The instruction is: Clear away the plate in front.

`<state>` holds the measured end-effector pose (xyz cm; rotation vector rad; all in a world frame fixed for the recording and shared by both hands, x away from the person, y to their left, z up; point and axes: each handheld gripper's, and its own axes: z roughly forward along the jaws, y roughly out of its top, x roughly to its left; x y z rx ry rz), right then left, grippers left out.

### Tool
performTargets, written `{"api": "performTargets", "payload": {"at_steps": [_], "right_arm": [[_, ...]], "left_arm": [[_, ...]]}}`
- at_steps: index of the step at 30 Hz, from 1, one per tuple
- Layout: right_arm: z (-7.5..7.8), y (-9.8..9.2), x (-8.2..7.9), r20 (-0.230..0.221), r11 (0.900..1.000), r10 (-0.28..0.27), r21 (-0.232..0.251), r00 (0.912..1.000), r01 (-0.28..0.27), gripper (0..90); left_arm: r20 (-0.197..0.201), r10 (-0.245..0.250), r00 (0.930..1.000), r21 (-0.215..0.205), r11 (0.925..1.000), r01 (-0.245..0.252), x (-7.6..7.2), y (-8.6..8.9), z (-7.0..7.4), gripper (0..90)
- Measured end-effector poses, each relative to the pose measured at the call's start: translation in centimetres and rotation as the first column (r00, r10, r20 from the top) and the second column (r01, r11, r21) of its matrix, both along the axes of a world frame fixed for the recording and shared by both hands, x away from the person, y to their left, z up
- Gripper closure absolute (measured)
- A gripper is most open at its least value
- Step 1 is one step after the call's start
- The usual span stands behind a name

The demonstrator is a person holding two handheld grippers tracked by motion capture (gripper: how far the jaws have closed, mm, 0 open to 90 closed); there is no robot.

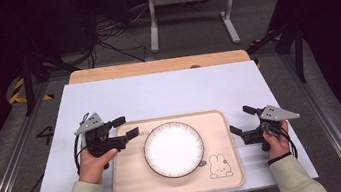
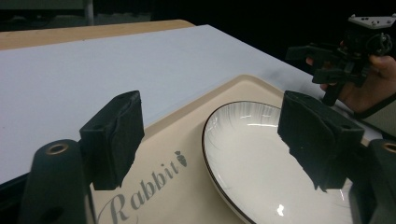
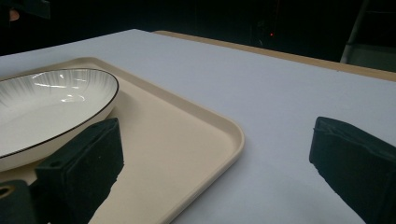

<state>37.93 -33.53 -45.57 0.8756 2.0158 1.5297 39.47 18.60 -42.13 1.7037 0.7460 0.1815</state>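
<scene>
A white plate (image 1: 173, 148) with a thin dark rim lies in the middle of a beige tray (image 1: 136, 186) that bears a rabbit drawing and the word "Rabbit". My left gripper (image 1: 128, 125) hovers over the tray's left edge, open, its jaws pointing toward the plate with nothing between them. In the left gripper view its gripper (image 2: 210, 140) frames the plate (image 2: 261, 158) and the tray (image 2: 187, 126). My right gripper (image 1: 239, 119) stands open just off the tray's right side. The right gripper view has its gripper (image 3: 215, 158) above the tray's corner (image 3: 177, 135), the plate (image 3: 42, 102) at left.
The tray rests on a white table cover (image 1: 168, 94) with wide bare room behind and beside it. A wooden table edge (image 1: 154, 66) runs along the back. Beyond it, on the floor, are cables (image 1: 109, 34) and a metal stand (image 1: 191, 7).
</scene>
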Motion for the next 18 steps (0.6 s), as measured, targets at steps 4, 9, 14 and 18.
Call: {"api": "performTargets", "payload": {"at_steps": [4, 9, 14, 18], "right_arm": [[0.0, 0.0, 0.0, 0.005, 1.000, 0.009, 0.004, 1.0000, -0.009, 2.7], [0.0, -0.1, -0.1, 0.010, 1.000, 0.010, 0.008, 0.9999, -0.010, 2.3], [0.0, -0.1, -0.1, 0.011, 1.000, 0.017, 0.013, 0.9998, -0.017, 2.2], [0.0, -0.2, -0.1, 0.008, 1.000, 0.021, 0.015, 0.9998, -0.021, 2.2]], "left_arm": [[0.007, 0.022, 0.9997, -0.024, 0.9995, -0.022, -0.7, 1.0, -0.2, 17.1], [0.027, 0.047, 0.9985, -0.026, 0.9986, -0.047, -1.3, 1.9, -0.5, 13.1], [0.035, 0.061, 0.9975, -0.031, 0.9977, -0.060, -1.8, 2.7, -0.9, 9.9], [0.050, 0.070, 0.9963, -0.036, 0.9970, -0.068, -2.2, 3.2, -1.0, 8.5]]}}
